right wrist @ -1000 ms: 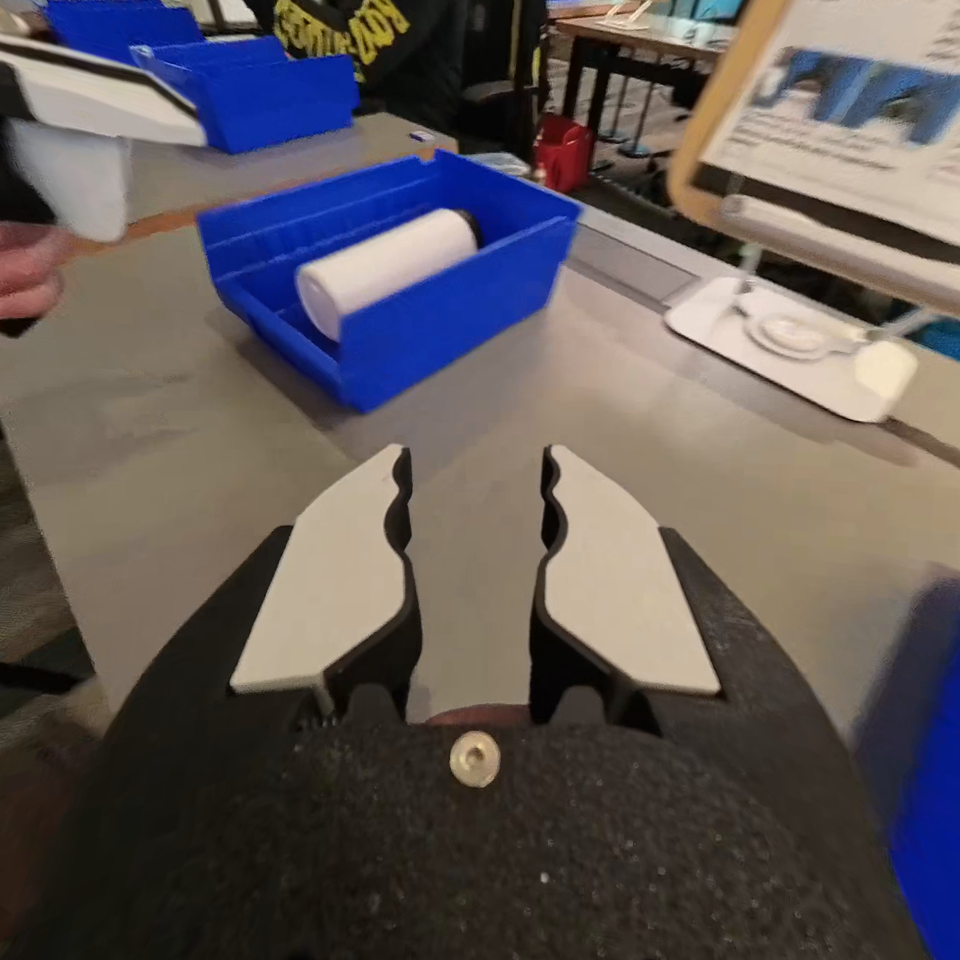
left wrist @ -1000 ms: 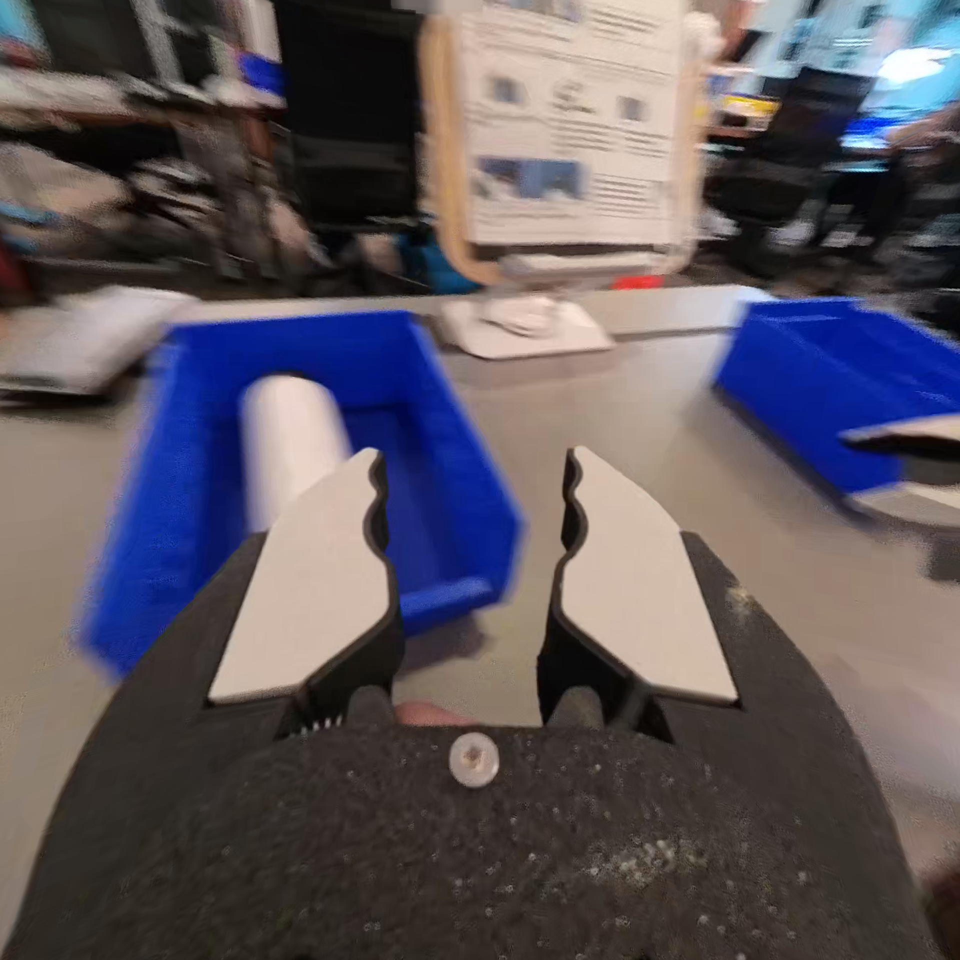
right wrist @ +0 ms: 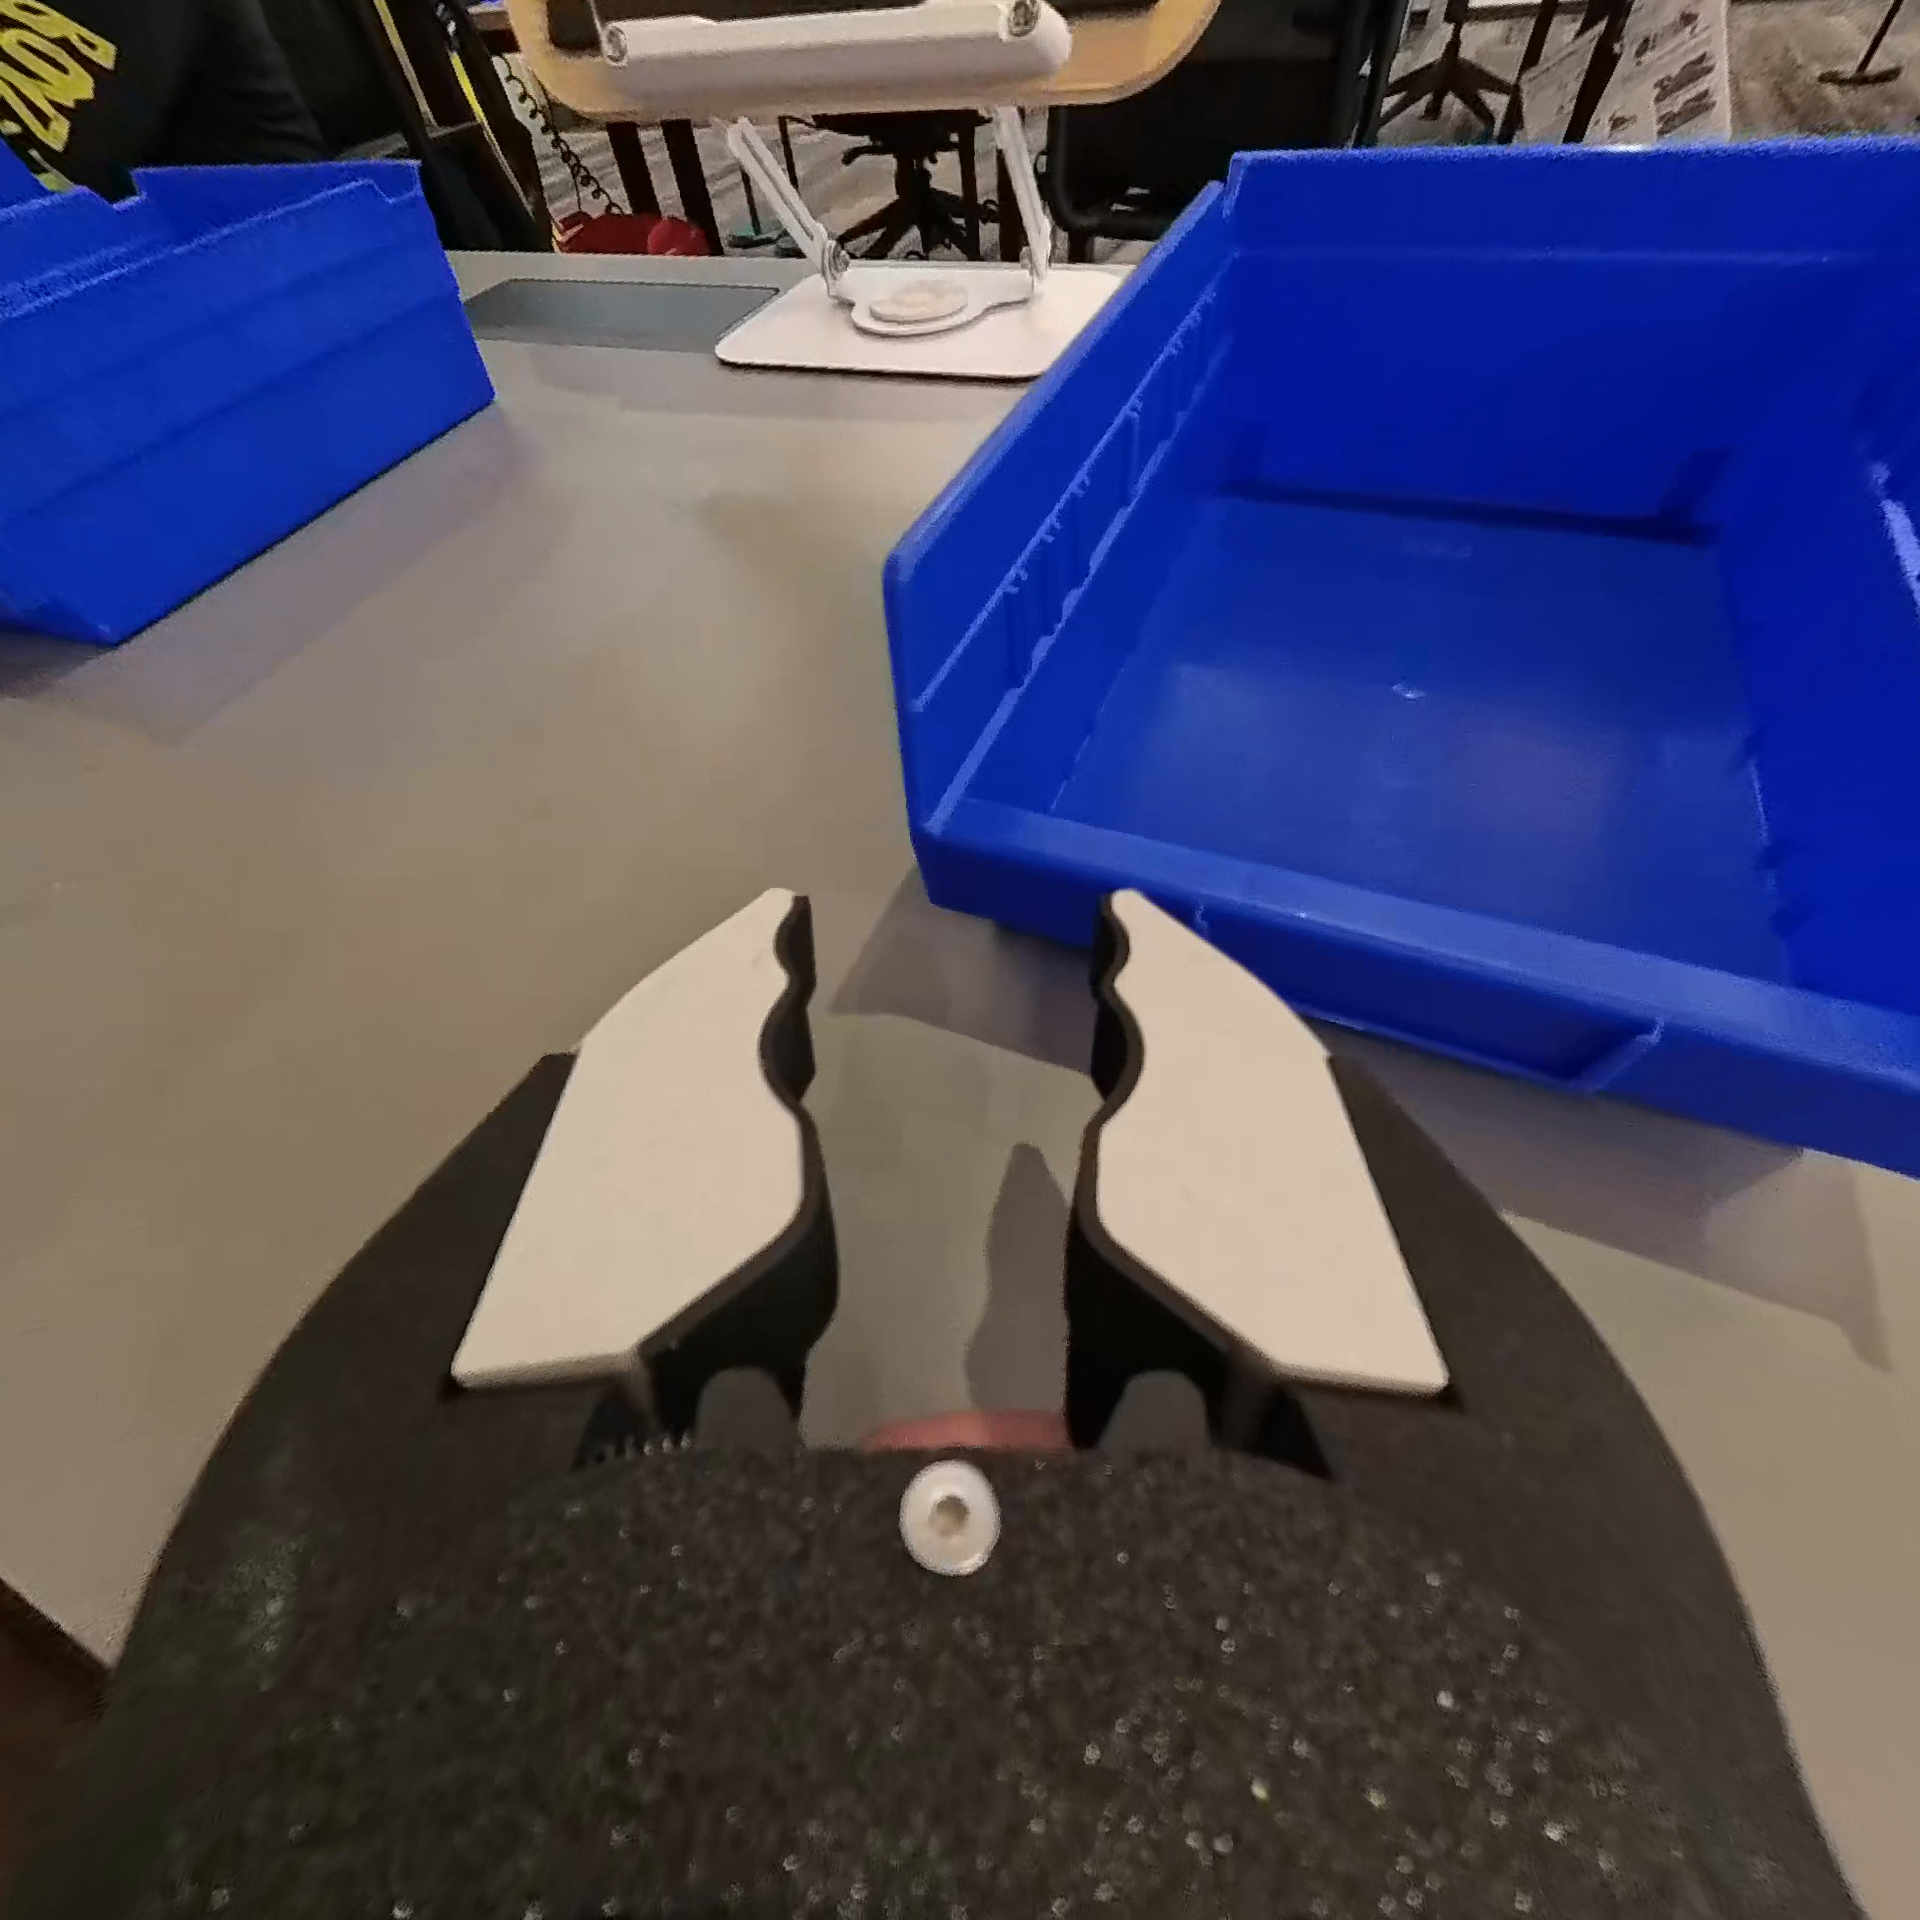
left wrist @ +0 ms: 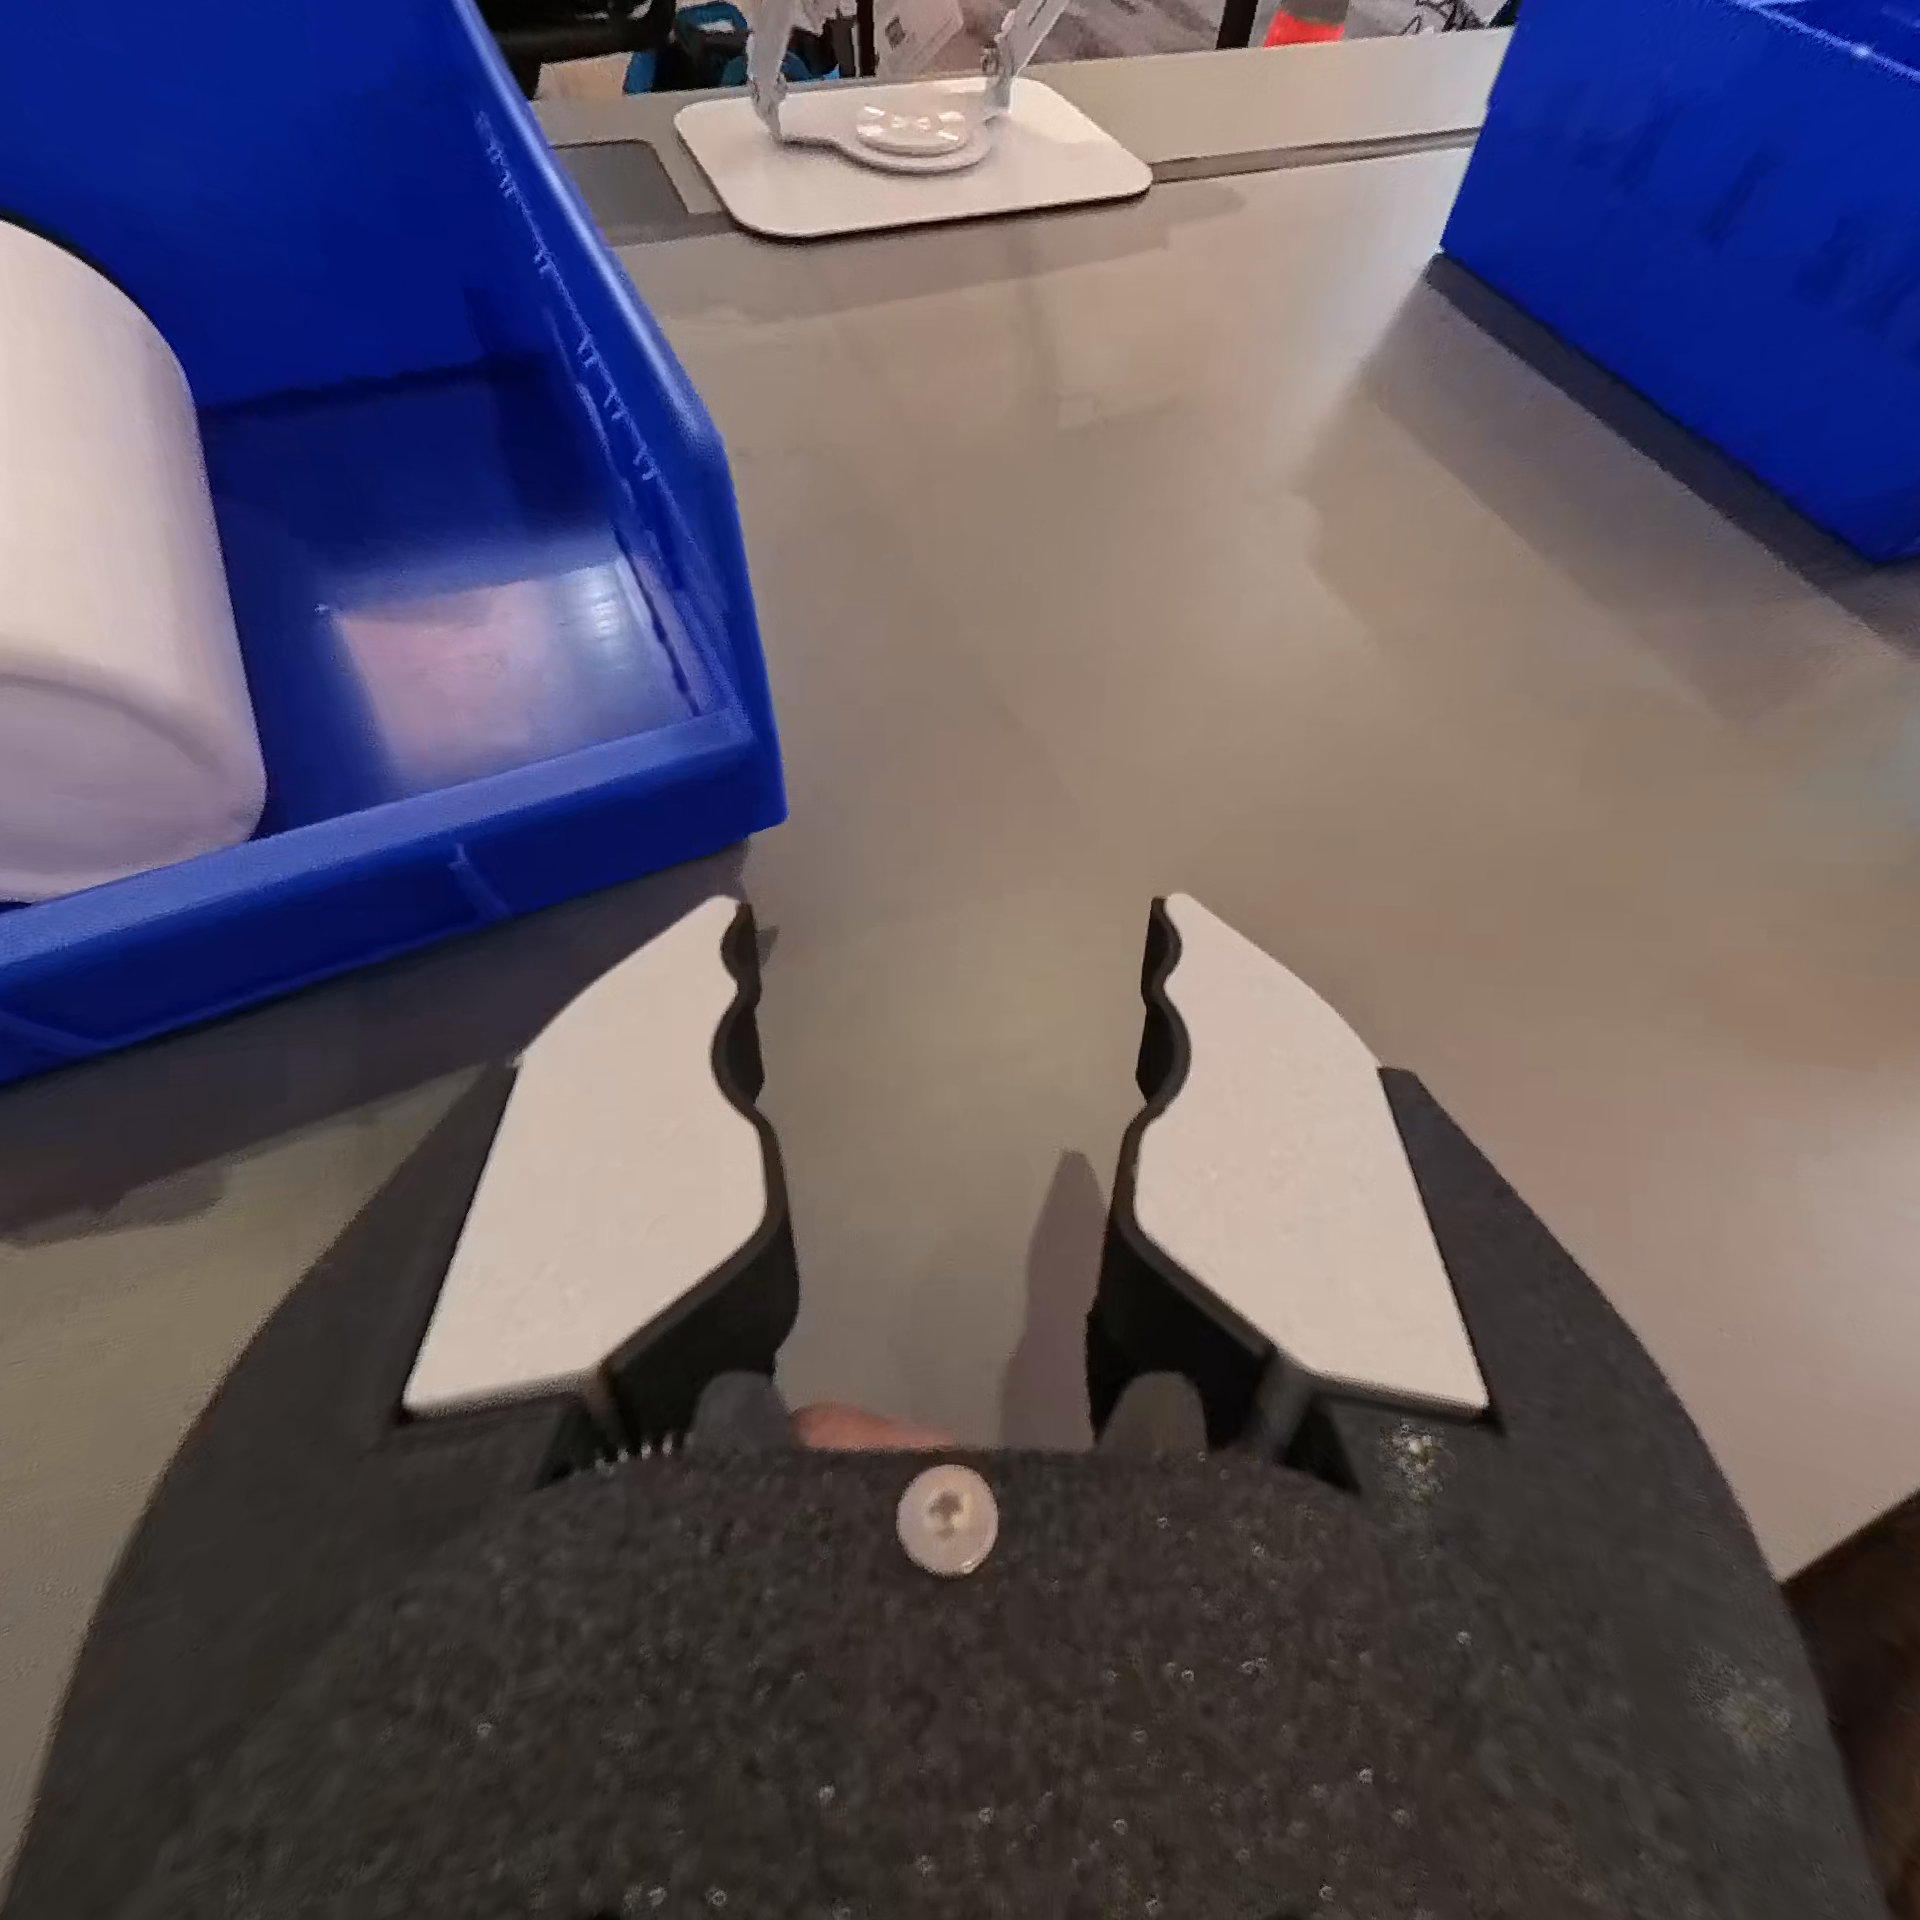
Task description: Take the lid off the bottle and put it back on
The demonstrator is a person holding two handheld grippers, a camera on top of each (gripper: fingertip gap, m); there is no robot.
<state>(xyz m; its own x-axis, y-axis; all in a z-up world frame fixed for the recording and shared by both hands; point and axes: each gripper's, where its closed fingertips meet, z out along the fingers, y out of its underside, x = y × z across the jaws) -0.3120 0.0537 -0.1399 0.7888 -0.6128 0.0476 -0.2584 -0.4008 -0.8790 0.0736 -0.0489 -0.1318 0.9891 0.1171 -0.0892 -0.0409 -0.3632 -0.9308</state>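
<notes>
**Both hand-held grippers empty, bottle waiting in its bin**

Your left hand-held gripper [left wrist: 951, 914] is spread wide over the smooth grey surface [left wrist: 1091, 540], gripping nothing; your right hand-held gripper [right wrist: 951, 909] is parted less widely, also bare. Two blue plastic bins: the left bin [left wrist: 623, 416] cradles the white cylindrical bottle [left wrist: 94, 582] on its side, probably to stop rolling; the right bin [right wrist: 1403, 644] looks empty. One bottle; its lid isn't visible.
</notes>
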